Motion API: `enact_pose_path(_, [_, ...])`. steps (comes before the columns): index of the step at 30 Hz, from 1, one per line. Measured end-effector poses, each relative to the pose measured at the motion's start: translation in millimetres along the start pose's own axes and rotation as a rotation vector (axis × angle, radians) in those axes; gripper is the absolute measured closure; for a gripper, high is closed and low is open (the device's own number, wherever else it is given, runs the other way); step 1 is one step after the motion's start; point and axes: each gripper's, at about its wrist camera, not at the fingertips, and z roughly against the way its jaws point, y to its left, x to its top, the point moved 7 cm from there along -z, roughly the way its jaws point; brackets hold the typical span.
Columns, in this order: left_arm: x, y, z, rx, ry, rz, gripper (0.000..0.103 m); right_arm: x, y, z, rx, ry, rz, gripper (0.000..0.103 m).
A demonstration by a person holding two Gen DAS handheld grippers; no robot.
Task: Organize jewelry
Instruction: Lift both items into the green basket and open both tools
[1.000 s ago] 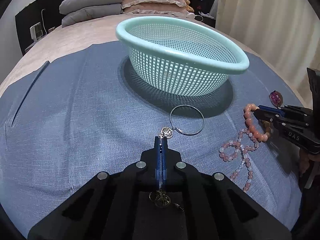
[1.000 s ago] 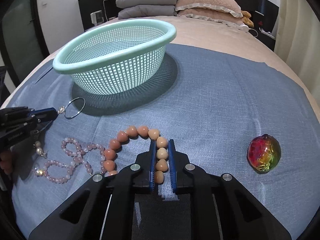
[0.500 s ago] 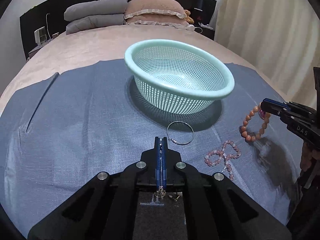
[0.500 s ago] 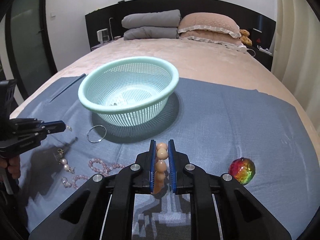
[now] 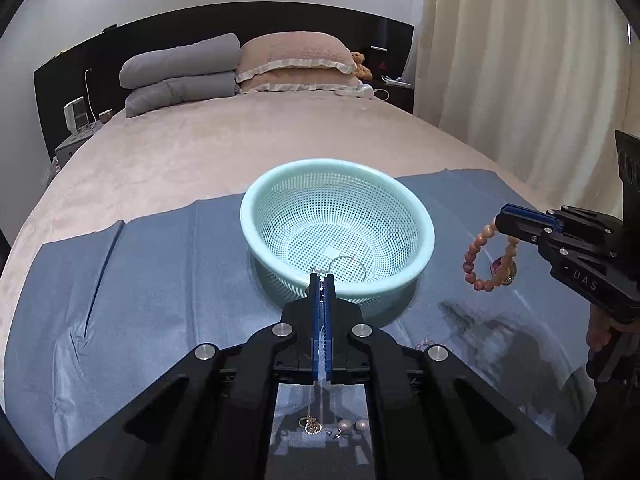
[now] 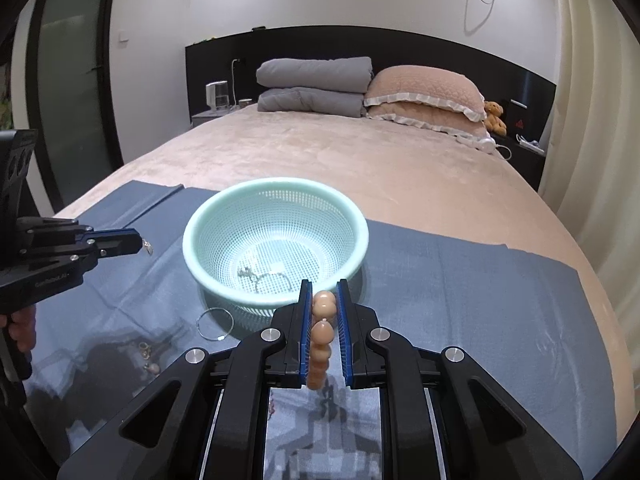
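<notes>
A mint green mesh basket [image 5: 424,224] [image 6: 192,256] stands on a blue cloth on the bed; a thin silvery piece [image 6: 256,274] lies inside it. My left gripper [image 5: 321,278] [image 6: 142,243] is shut on a fine chain with a silver ring [image 5: 352,262], raised near the basket. A charm and pearls [image 5: 352,436] dangle below it. My right gripper [image 6: 323,290] [image 5: 500,222] is shut on an orange-brown bead bracelet [image 6: 322,332] [image 5: 472,264], which hangs in the air to the right of the basket.
On the blue cloth [image 6: 460,292] lie a silver hoop [image 6: 215,323], pearl pieces [image 6: 150,362], pink beads [image 5: 424,344] and an iridescent gem [image 5: 500,268]. Pillows [image 6: 424,92] sit at the headboard. A curtain [image 5: 520,60] hangs at the right.
Both grippers have risen well above the cloth with their pieces. The bead bracelet has left the cloth and hangs free. The left gripper has moved toward the basket.
</notes>
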Motion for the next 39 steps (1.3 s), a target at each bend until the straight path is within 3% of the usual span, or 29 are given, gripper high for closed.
enact_pose_path(12, [41, 6, -22, -0.013, -0.026, -0.073, 0.101, 41, 0, -22, 0.055, -0.036, -0.010, 0.092])
enact_pose_path(19, [46, 18, -69, -0.045, 0.020, -0.019, 0.101, 59, 0, -69, 0.078, -0.009, -0.009, 0.092])
enact_pose_path(27, [38, 20, -121, -0.052, 0.089, -0.023, 0.101, 38, 3, -139, 0.103, 0.092, -0.016, 0.092])
enact_pose_path(33, [32, 25, -144, -0.026, 0.132, -0.025, 0.101, 18, -2, -165, 0.082, 0.174, -0.023, 0.091])
enact_pose_path(36, [33, 25, -142, -0.038, 0.129, -0.020, 0.087, 17, -8, -164, 0.064, 0.183, -0.034, 0.090])
enact_pose_path(38, [35, 24, -136, -0.027, 0.117, -0.014, 0.067, 19, -11, -156, 0.058, 0.177, -0.038, 0.089])
enact_pose_path(39, [37, 24, -132, -0.017, 0.111, -0.020, 0.065, 21, -12, -149, 0.061, 0.167, -0.042, 0.082])
